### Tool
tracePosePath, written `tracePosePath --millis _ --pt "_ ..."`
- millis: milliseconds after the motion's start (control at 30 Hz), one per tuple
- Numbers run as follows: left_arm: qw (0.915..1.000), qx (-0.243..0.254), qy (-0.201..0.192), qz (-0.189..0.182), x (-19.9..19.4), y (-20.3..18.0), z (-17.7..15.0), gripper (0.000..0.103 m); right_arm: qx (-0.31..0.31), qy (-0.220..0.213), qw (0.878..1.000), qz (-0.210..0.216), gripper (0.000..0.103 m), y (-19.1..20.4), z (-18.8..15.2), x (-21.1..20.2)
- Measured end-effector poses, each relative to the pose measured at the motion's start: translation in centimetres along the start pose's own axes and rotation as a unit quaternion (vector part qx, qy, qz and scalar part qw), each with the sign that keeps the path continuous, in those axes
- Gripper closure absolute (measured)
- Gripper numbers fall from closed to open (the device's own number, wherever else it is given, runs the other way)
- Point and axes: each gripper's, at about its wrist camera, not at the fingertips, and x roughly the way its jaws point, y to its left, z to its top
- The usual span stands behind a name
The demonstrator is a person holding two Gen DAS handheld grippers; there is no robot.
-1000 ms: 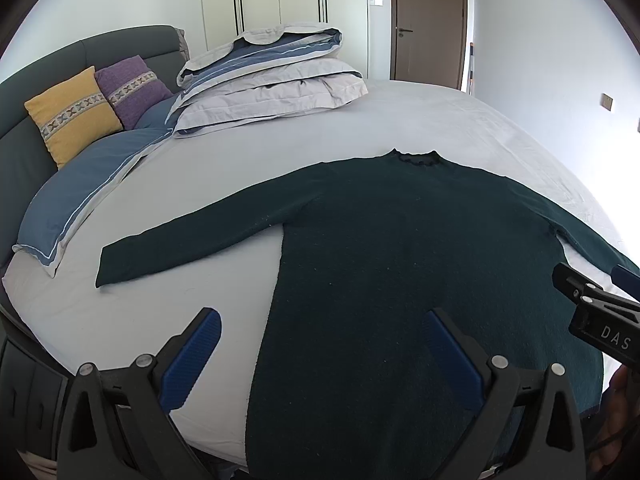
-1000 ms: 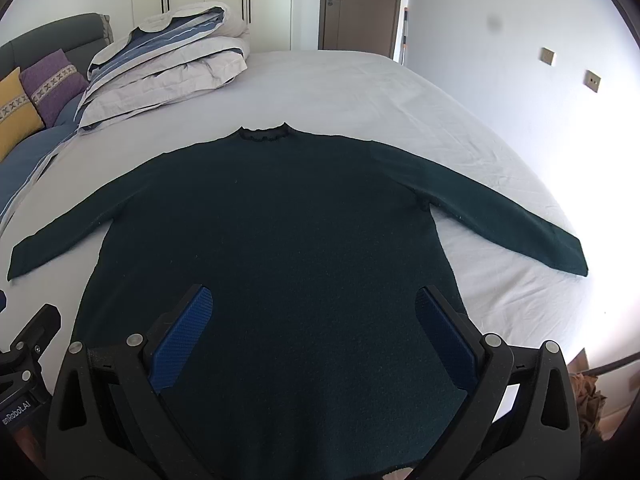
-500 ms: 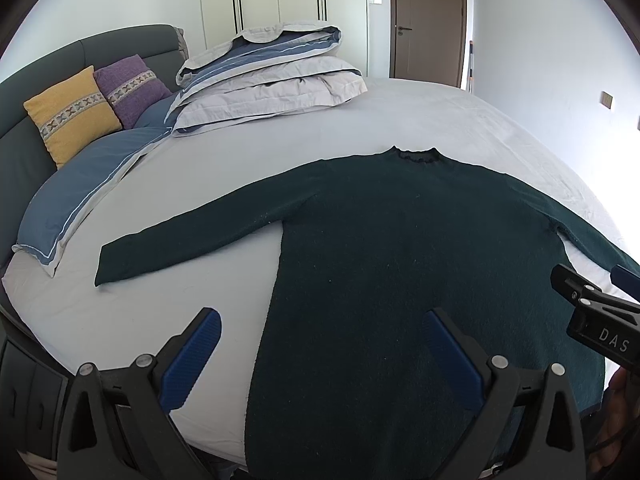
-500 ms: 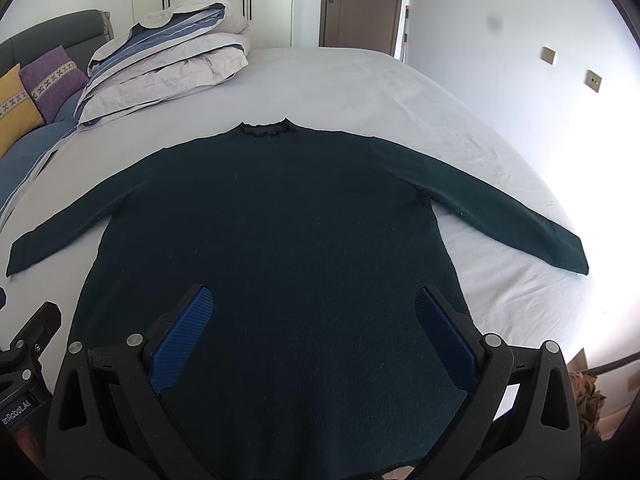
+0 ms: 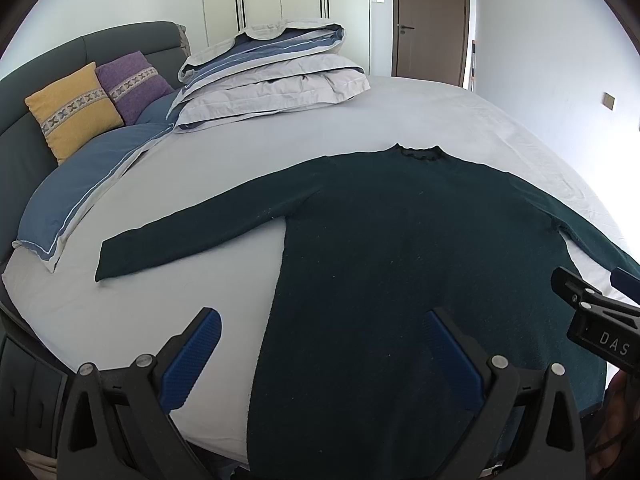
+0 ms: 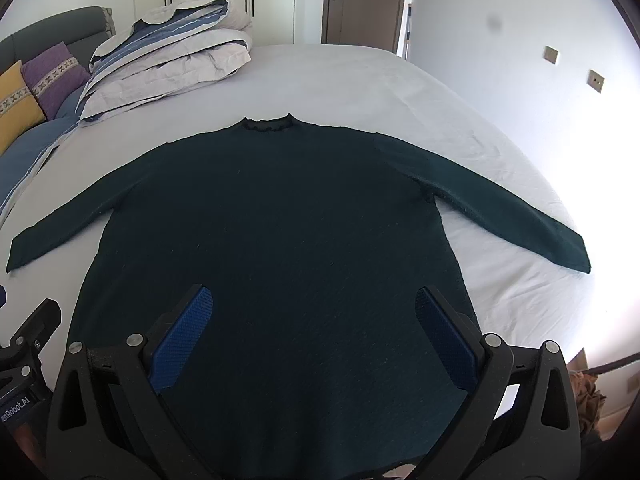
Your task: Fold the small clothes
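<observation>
One dark green sweater lies flat on the bed, its frilled collar pointing away toward the door and its hem toward the cameras, so the body runs lengthwise from near to far. Its two sleeves spread out sideways and slightly down: the left sleeve toward the pillows, the right sleeve toward the bright edge of the mattress. The knit looks soft and matte, flecked with pale lint; the sheet under it is smooth light grey with faint creases.

The left gripper hangs above the sweater's near left edge with its fingers spread wide, holding nothing (one blue ribbed pad over the sheet, one over the knit). The right gripper is above the lower body, fingers likewise wide and empty.

Further back sit one folded grey-and-blue duvet, one blue pillow, and two cushions: a yellow cushion and a purple cushion, both against a dark padded headboard.
</observation>
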Motion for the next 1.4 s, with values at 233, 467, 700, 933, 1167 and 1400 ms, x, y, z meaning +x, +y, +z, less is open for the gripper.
tracePosePath --millis 233,467,700,933,1167,1400 --pt "1.0 -0.001 0.001 0.0 0.1 0.2 -0.2 0.0 0.0 0.003 1.0 0.002 0.0 0.1 -0.1 0.0" --pt "1.0 0.0 0.001 0.0 0.1 0.2 -0.2 0.0 0.0 0.003 1.0 0.001 0.0 0.1 -0.1 0.0" --pt "1.0 0.0 0.002 0.0 0.2 0.3 -0.5 0.0 0.0 0.004 1.0 0.002 0.0 0.3 -0.4 0.1" --pt "1.0 0.0 0.002 0.0 0.3 0.3 -0.8 0.0 -0.001 0.005 1.0 0.001 0.0 0.5 -0.6 0.2" --pt "1.0 0.001 0.003 0.0 0.2 0.3 -1.1 0.0 -0.001 0.006 1.0 0.001 0.0 0.6 -0.8 0.2" --pt "1.0 0.0 0.005 -0.001 0.3 0.3 -1.4 0.0 0.0 0.008 1.0 0.001 0.0 0.8 -1.2 0.3"
